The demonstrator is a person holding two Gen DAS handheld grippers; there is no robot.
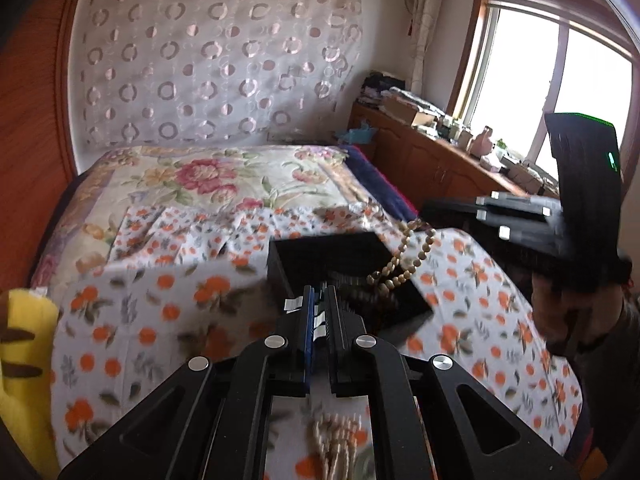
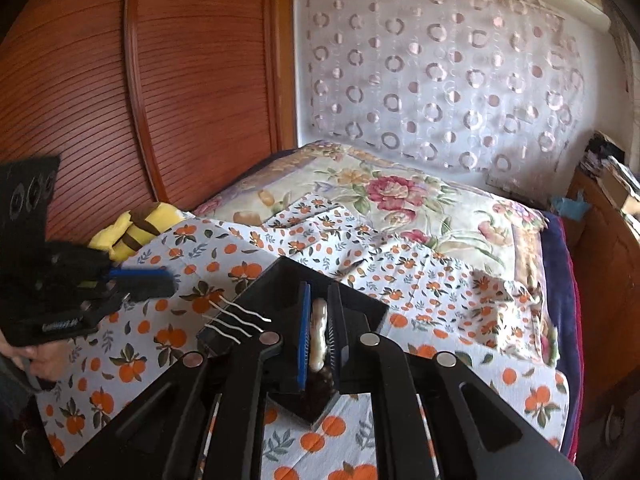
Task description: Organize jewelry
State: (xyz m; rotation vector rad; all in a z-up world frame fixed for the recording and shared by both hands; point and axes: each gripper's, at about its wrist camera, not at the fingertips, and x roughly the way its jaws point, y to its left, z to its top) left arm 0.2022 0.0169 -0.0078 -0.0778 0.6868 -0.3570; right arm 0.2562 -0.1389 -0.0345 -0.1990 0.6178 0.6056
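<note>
Holding a pale beaded strand point(image 2: 319, 336) clamped between its fingers, the right gripper point(image 2: 319, 320) hangs over the black tray point(image 2: 352, 304), likely so the beads can drop inside. From the left camera, that bead string point(image 1: 404, 256) drapes down into the tray's right side. The left gripper point(image 1: 318, 304), jaws nearly together on nothing visible, sits at the tray's near-left edge, perhaps steadying it. Farther off, the orange-print cloth point(image 1: 140, 320) gives way to a floral quilt point(image 1: 200, 176).

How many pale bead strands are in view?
2. One bead strand hangs from the right gripper over the box. Another lies on the cloth under the left gripper. The box may hide more.
</note>
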